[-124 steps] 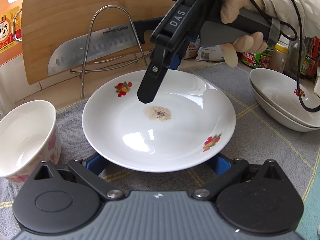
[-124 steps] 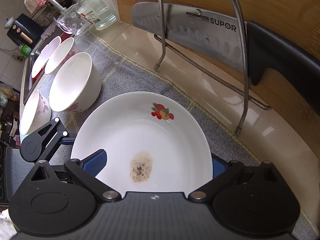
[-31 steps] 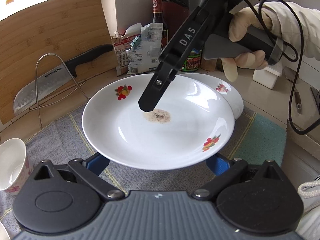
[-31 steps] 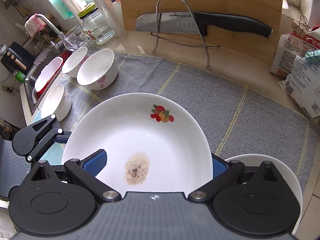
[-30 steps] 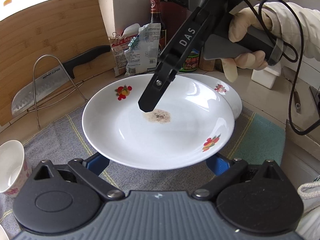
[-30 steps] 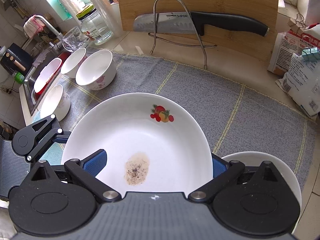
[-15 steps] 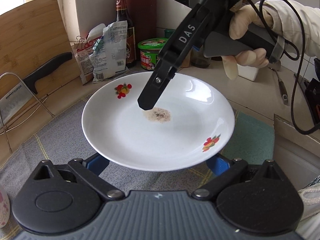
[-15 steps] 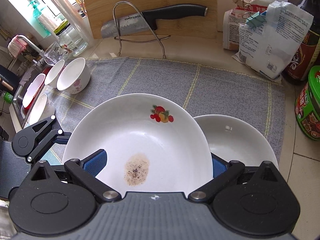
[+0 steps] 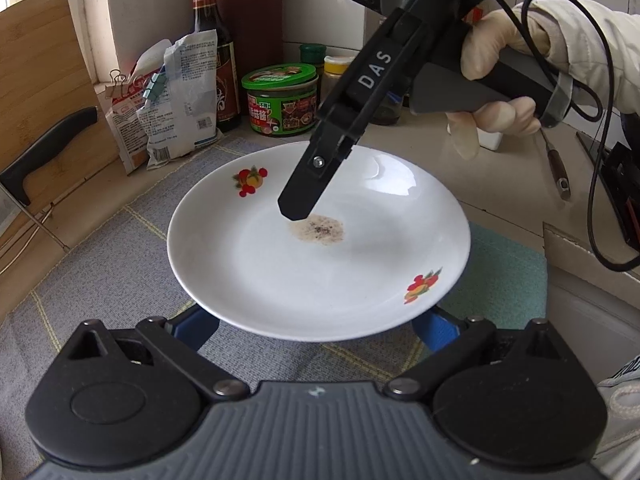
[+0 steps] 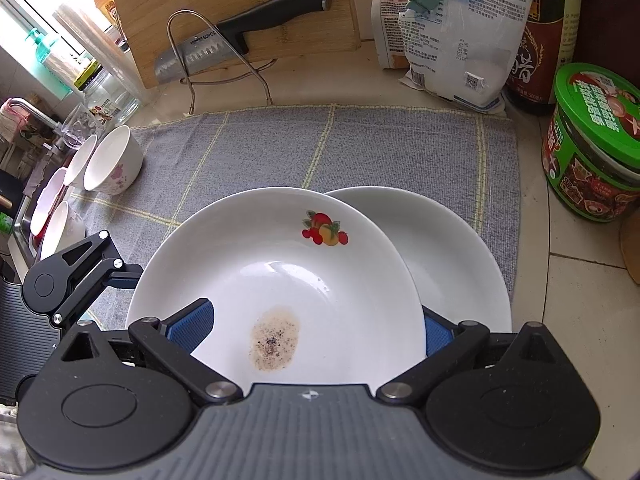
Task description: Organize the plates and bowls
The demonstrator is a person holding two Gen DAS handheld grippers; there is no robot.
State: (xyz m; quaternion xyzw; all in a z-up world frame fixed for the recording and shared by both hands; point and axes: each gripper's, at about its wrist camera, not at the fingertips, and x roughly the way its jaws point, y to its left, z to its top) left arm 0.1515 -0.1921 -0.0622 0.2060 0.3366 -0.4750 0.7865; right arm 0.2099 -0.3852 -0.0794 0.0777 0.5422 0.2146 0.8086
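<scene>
A white plate with fruit prints and a brown speckled stain is held in the air between both grippers. My left gripper grips its near rim, the blue pads either side. My right gripper grips the opposite rim; one of its fingers lies over the plate's inside. In the right wrist view the plate hangs partly over a second white plate that lies on the grey cloth. Several white bowls stand at the cloth's far left.
A green-lidded jar, a dark sauce bottle and clipped food bags stand at the counter's right. A bamboo board with a knife on a wire rack stands behind the cloth. A sink is at the left.
Both grippers have carried the stained plate to the right along the cloth. It now overlaps the second plate, and the jar and bottle have come into view.
</scene>
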